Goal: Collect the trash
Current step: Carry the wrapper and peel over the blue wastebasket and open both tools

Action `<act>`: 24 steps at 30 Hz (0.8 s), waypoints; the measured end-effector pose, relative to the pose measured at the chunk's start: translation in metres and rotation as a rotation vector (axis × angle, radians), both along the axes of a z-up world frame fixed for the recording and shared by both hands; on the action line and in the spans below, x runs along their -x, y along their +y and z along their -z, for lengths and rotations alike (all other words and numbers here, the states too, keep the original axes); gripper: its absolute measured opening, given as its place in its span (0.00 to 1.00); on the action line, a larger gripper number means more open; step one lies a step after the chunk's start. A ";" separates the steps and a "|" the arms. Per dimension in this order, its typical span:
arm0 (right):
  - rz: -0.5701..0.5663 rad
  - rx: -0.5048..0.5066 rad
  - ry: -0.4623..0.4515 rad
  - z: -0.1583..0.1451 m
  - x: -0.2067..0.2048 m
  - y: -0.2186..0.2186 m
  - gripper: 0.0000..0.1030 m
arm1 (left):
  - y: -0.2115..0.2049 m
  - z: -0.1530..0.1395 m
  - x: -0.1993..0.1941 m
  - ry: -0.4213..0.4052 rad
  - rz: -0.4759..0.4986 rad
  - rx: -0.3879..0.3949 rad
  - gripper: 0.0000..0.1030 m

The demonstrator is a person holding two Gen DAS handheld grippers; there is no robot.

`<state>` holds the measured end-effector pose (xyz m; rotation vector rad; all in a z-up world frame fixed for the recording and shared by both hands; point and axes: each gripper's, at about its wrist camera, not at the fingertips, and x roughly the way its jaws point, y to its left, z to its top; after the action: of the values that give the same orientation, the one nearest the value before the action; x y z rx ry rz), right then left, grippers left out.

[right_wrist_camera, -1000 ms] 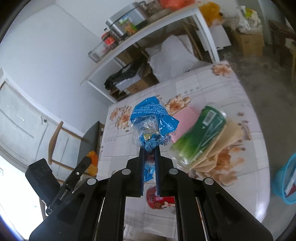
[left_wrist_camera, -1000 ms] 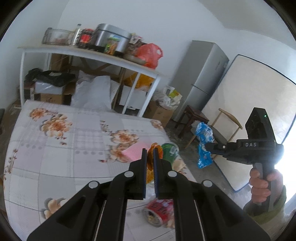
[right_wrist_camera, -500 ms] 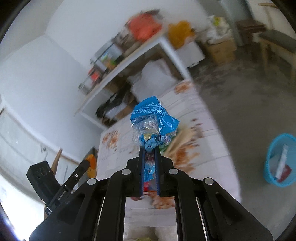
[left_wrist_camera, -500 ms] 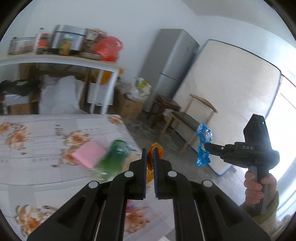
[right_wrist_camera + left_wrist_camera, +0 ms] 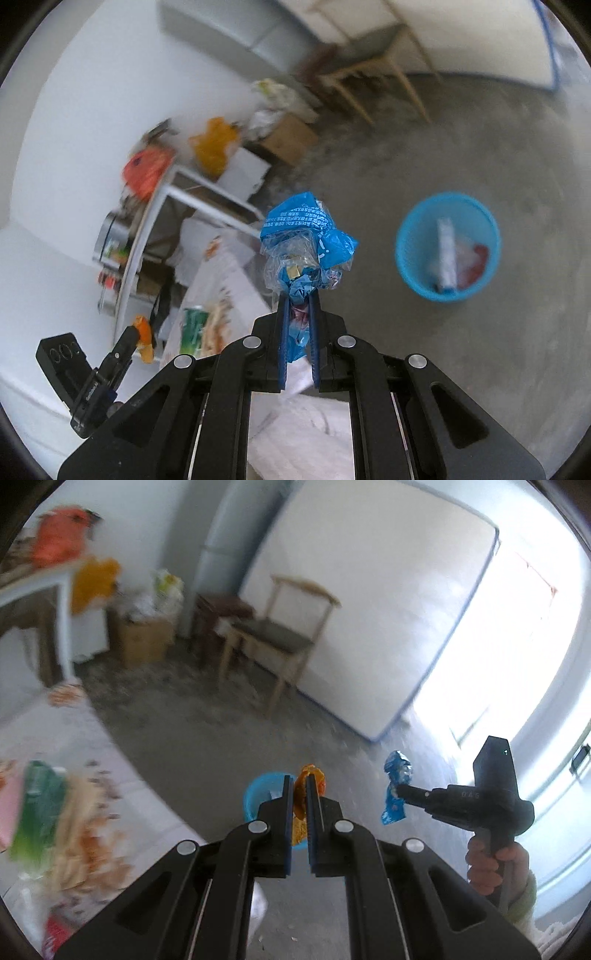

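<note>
My left gripper (image 5: 300,781) is shut on a crumpled orange wrapper (image 5: 303,808), held out over the floor with the blue bin (image 5: 260,794) partly hidden right behind its fingers. My right gripper (image 5: 298,301) is shut on a crumpled blue and clear wrapper (image 5: 306,240). In the right wrist view the blue bin (image 5: 408,236) stands on the grey floor to the right of that gripper, with some trash inside. The left wrist view shows the right gripper (image 5: 404,788) at right with the blue wrapper (image 5: 395,786), held by a hand (image 5: 487,864). The left gripper (image 5: 129,332) shows at lower left of the right wrist view.
The floral-cloth table (image 5: 122,775) lies at left with a green can (image 5: 40,805), tan wrappers and a red cup (image 5: 55,930) on it. A wooden chair (image 5: 280,635), a stool, a cardboard box (image 5: 144,642), a grey fridge and a leaning mattress (image 5: 369,602) stand beyond the open floor.
Both grippers have swung away from the table toward the open floor, each keeping its wrapper. The blue bin has come into the left wrist view and grown larger in the right wrist view.
</note>
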<state>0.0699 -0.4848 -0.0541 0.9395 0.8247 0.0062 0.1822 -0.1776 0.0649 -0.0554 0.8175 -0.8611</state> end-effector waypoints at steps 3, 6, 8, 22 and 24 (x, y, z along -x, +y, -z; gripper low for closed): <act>0.038 -0.040 0.053 0.031 0.001 -0.019 0.08 | -0.050 0.029 -0.016 0.068 0.046 -0.066 0.06; 0.056 -0.061 0.098 0.052 -0.005 -0.030 0.09 | -0.089 0.061 -0.035 0.140 0.064 -0.128 0.06; 0.061 -0.072 0.122 0.062 -0.010 -0.036 0.09 | -0.111 0.080 -0.047 0.176 0.073 -0.166 0.06; 0.111 -0.131 0.215 0.102 -0.001 -0.059 0.10 | -0.216 0.179 -0.125 0.261 0.011 -0.270 0.35; 0.108 -0.124 0.226 0.106 -0.002 -0.060 0.11 | -0.211 0.177 -0.128 0.266 0.000 -0.258 0.37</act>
<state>0.0721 -0.5452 -0.1605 1.1149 0.9895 -0.1455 0.3107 -0.3890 -0.1116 0.0590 1.1727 -0.7506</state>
